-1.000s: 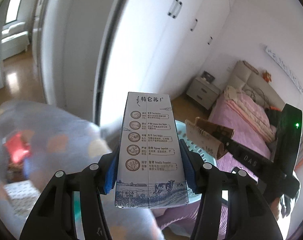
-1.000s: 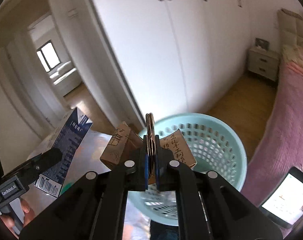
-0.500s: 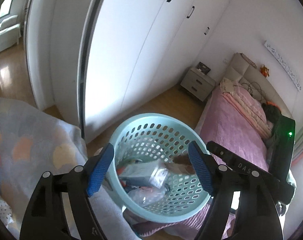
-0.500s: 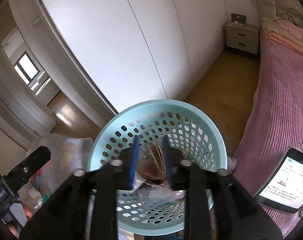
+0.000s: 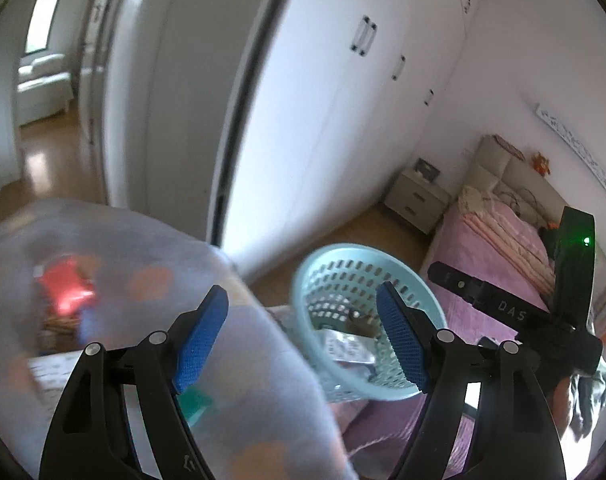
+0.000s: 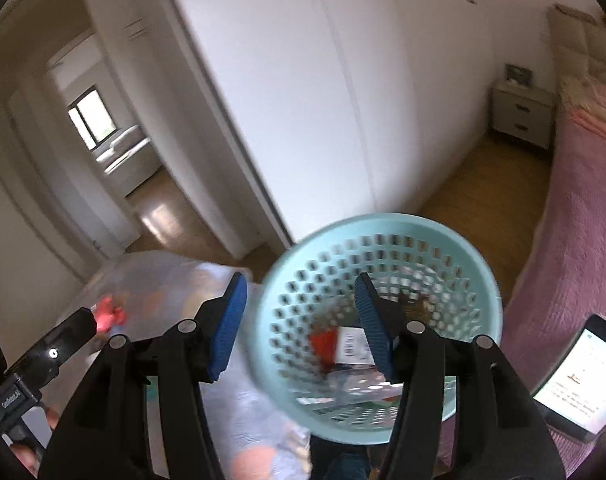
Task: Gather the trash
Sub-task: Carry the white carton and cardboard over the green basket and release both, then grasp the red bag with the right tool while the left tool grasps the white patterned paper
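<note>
Both grippers empty, left gripper [image 5: 303, 332] jaws spread wide, right gripper [image 6: 299, 316] jaws apart too, teal basket [image 6: 287, 264] holding carton [image 6: 353, 346] and scraps.

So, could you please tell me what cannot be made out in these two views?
- Left wrist view: red item on the table, blurred by motion.
- Left wrist view: trash inside the basket, partly hidden by its wall and the gripper's fingers.
- Right wrist view: basket contents, blurred.
- Right wrist view: tablet, cut off by the edge.
</note>
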Motion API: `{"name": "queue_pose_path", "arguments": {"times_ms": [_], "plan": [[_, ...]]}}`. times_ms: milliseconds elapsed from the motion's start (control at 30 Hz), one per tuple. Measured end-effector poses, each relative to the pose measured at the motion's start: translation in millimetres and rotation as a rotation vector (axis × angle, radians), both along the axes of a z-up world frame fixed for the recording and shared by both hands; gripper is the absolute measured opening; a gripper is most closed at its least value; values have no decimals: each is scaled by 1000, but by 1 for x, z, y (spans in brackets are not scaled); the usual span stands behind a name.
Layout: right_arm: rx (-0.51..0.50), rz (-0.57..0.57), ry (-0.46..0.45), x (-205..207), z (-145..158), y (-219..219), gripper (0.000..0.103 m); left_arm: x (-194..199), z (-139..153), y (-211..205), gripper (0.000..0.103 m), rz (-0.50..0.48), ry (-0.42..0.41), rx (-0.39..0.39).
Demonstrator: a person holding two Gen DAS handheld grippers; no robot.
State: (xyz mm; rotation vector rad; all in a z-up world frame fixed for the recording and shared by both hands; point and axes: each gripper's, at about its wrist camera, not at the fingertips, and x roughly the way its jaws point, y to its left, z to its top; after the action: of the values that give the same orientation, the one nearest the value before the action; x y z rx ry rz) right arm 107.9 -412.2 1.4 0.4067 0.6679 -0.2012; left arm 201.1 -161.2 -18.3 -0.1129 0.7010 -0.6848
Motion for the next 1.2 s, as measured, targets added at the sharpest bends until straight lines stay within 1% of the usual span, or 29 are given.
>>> {"name": "queue_pose_path", "arguments": {"times_ms": [133,167,267,333,433,567,733,833,867,933,1067,1167,1200], "plan": [[-30,70,-9,6,7,34,56,-5,5,45,75,75,-18,1],[-41,95,-7,8,6,45,56,-5,5,61,75,107,-23,5],[-54,157,1,16,4,73,56,-2,5,91,75,175,-27,23],[-51,197,8,20,-1,89,56,3,0,117,75,218,-10,16],[-53,248,26,27,-11,117,56,13,-6,144,75,262,19,22],[-50,291,58,35,-25,145,58,29,-28,170,75,294,72,66],[-34,324,108,47,-46,157,58,49,-61,188,75,251,147,76],[-35,341,117,57,-47,166,58,54,-75,186,75,214,165,77],[-37,355,114,63,-45,172,58,57,-79,184,75,189,168,74],[-37,392,105,75,-39,184,58,59,-88,180,75,175,179,77],[-35,467,75,105,-28,210,58,60,-99,176,75,131,187,73],[-40,509,79,130,-27,231,58,55,-97,176,73,97,186,50],[-39,521,87,137,-30,236,58,56,-99,175,73,90,189,56]]}}
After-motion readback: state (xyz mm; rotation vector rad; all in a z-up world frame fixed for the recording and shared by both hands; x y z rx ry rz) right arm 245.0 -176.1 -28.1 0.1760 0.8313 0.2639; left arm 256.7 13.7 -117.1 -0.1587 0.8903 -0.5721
